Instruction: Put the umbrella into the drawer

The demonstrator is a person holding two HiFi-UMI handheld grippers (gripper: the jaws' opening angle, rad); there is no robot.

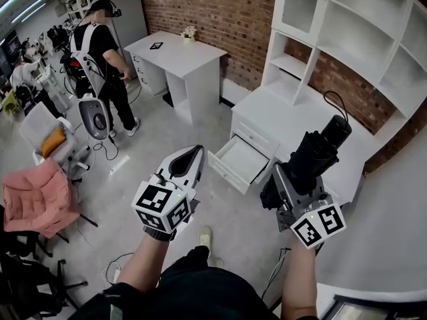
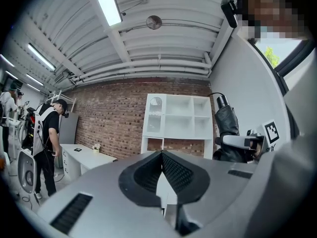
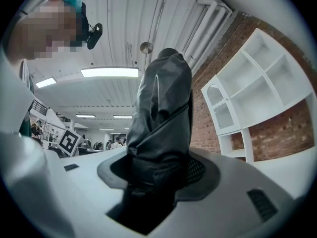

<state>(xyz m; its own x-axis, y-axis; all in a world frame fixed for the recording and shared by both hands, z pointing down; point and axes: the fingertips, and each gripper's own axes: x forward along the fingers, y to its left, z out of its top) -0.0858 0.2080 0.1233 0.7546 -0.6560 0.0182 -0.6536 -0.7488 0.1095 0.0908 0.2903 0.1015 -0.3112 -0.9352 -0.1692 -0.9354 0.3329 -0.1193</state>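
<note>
A folded black umbrella point(image 1: 313, 155) stands upright between the jaws of my right gripper point(image 1: 293, 179), which is shut on it; its handle end point(image 1: 335, 129) points up and away. In the right gripper view the umbrella point(image 3: 161, 118) fills the middle, rising from the jaws. A white drawer point(image 1: 239, 160) stands pulled open from the white desk point(image 1: 293, 122), between the two grippers and a little beyond them. My left gripper point(image 1: 189, 160) is shut and holds nothing, left of the drawer. The left gripper view shows the umbrella point(image 2: 227, 125) at its right.
White shelving point(image 1: 347, 39) rises over the desk against a brick wall. Another white desk point(image 1: 180, 62) stands further back. A person in black point(image 1: 103, 62) stands at the left beside chairs point(image 1: 40, 199) and equipment. Cables lie on the grey floor.
</note>
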